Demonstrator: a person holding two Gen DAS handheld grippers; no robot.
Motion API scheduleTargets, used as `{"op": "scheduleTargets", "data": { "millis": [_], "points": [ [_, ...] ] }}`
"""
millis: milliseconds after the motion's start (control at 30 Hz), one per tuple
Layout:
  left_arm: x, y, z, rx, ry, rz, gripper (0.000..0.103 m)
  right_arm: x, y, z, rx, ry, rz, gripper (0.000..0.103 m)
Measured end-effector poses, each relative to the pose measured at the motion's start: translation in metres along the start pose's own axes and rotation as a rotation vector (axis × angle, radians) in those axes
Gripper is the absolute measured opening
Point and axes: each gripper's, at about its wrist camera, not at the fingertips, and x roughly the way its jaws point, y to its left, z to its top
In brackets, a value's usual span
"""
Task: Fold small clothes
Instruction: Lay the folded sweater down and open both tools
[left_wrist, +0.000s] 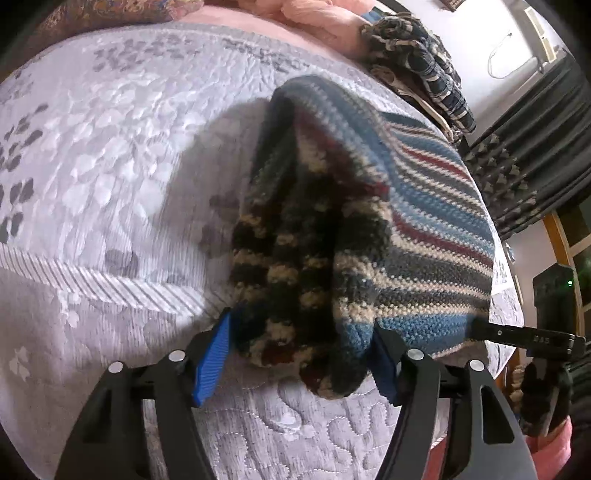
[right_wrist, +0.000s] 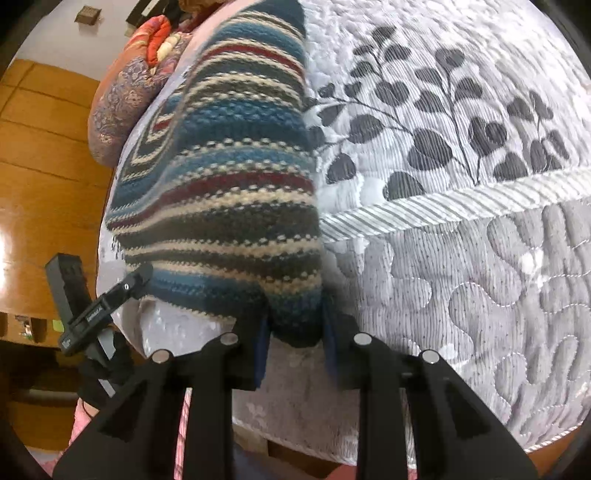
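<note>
A knitted garment (left_wrist: 424, 229) with blue, cream, red and grey stripes hangs lifted over the grey quilted bedspread (left_wrist: 110, 166). In the left wrist view my left gripper (left_wrist: 299, 354) is shut on a thick, doubled-over bunch of its edge, which shows the fuzzy dark inside of the knit. In the right wrist view my right gripper (right_wrist: 295, 343) is shut on another corner of the garment (right_wrist: 229, 177), close to the bed's edge. Each view shows the other gripper at its side: the right one (left_wrist: 546, 332) and the left one (right_wrist: 103, 306), both held by a dark-gloved hand (right_wrist: 103, 373).
A dark plaid cloth pile (left_wrist: 417, 62) and pink fabric (left_wrist: 314, 14) lie at the far side of the bed. A patterned pillow (right_wrist: 125, 103) sits beside a wooden panel (right_wrist: 48, 147). A dark curtain (left_wrist: 535, 147) hangs beyond. The leaf-printed bedspread (right_wrist: 443, 140) spreads to the right.
</note>
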Motion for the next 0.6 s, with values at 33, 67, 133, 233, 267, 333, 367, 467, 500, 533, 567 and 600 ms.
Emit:
{"op": "scheduleTargets", "data": {
  "millis": [33, 67, 133, 233, 267, 333, 367, 467, 500, 533, 567, 600],
  "points": [
    [0.000, 0.002, -0.002, -0.003, -0.007, -0.006, 0.069, 0.002, -0.001, 0.000, 0.006, -0.002, 0.003, 0.023],
    [0.000, 0.002, -0.003, -0.003, -0.010, -0.006, 0.069, 0.003, -0.003, 0.002, 0.009, -0.003, 0.006, 0.024],
    [0.001, 0.000, -0.003, 0.003, -0.014, 0.003, 0.069, 0.005, -0.003, 0.003, 0.017, -0.006, 0.008, 0.024],
    [0.001, -0.002, -0.004, 0.010, -0.018, 0.012, 0.069, 0.004, -0.002, 0.002, 0.019, -0.007, -0.008, 0.024],
    [0.000, -0.002, -0.004, 0.006, -0.019, 0.011, 0.069, 0.004, 0.001, 0.002, 0.016, -0.007, -0.016, 0.024],
    [-0.002, -0.003, -0.003, 0.001, -0.021, 0.017, 0.069, 0.001, 0.005, 0.001, 0.007, -0.012, -0.038, 0.026],
    [-0.003, -0.005, -0.002, -0.002, -0.023, 0.022, 0.069, 0.001, 0.009, 0.000, 0.005, -0.017, -0.047, 0.029],
    [-0.017, -0.012, -0.006, 0.002, -0.051, 0.047, 0.068, -0.009, 0.027, -0.003, -0.030, -0.054, -0.109, 0.043],
    [-0.022, -0.015, -0.007, 0.005, -0.059, 0.062, 0.068, -0.013, 0.034, -0.004, -0.044, -0.074, -0.145, 0.057],
    [-0.025, -0.018, -0.009, 0.008, -0.062, 0.076, 0.068, -0.018, 0.039, -0.005, -0.054, -0.097, -0.175, 0.064],
    [-0.028, -0.020, -0.010, 0.010, -0.064, 0.089, 0.069, -0.021, 0.042, -0.006, -0.060, -0.112, -0.188, 0.074],
    [-0.033, -0.024, -0.011, 0.012, -0.068, 0.106, 0.069, -0.025, 0.047, -0.007, -0.070, -0.131, -0.199, 0.077]
  ]
}}
